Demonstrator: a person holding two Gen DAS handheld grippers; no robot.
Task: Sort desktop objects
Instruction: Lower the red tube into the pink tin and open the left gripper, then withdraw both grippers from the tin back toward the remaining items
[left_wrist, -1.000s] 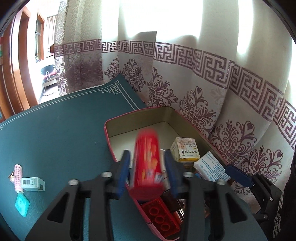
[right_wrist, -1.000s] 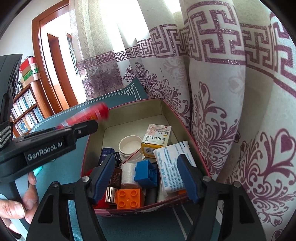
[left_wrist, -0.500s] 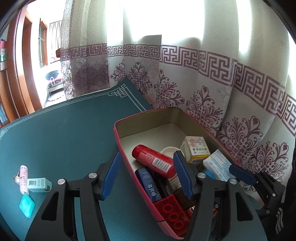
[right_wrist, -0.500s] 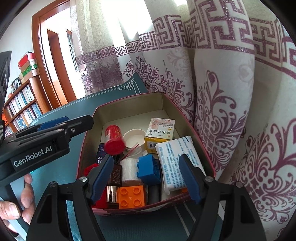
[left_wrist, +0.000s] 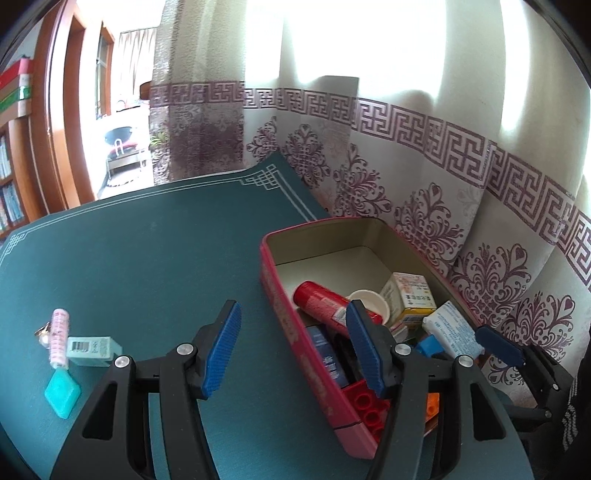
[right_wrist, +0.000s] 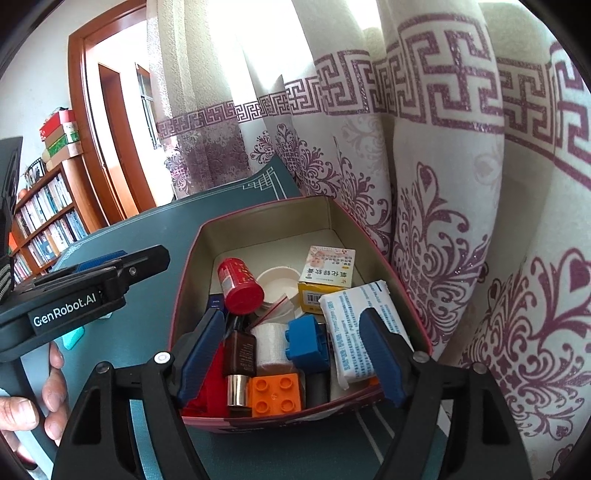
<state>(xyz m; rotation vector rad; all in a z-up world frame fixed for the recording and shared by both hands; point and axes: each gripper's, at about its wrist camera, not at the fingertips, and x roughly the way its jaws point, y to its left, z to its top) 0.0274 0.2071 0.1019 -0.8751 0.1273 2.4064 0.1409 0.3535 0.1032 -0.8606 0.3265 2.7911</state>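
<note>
A pink tin box (left_wrist: 295, 328) stands on the green table mat (left_wrist: 147, 258) by the curtain; it also shows in the right wrist view (right_wrist: 177, 306). A red can (left_wrist: 325, 306) lies inside it on other items, also visible in the right wrist view (right_wrist: 240, 284). My left gripper (left_wrist: 291, 347) is open and empty, above the box's near wall. My right gripper (right_wrist: 288, 354) is open and empty over the box's near end. A pink tube (left_wrist: 59, 336), a mint box (left_wrist: 94, 347) and a teal eraser (left_wrist: 62, 393) lie on the mat at left.
The box holds a yellow medicine carton (right_wrist: 327, 273), a white pack (right_wrist: 354, 332), a white cup (right_wrist: 277, 284), blue (right_wrist: 308, 343) and orange (right_wrist: 275, 393) bricks and a brown bottle (right_wrist: 238, 363). Patterned curtains (right_wrist: 443, 184) hang right behind the box. A bookshelf (right_wrist: 40, 218) stands far left.
The left gripper let go of the red can, which dropped into the box and now lies there. The left gripper has opened wide and drawn back to the left.
</note>
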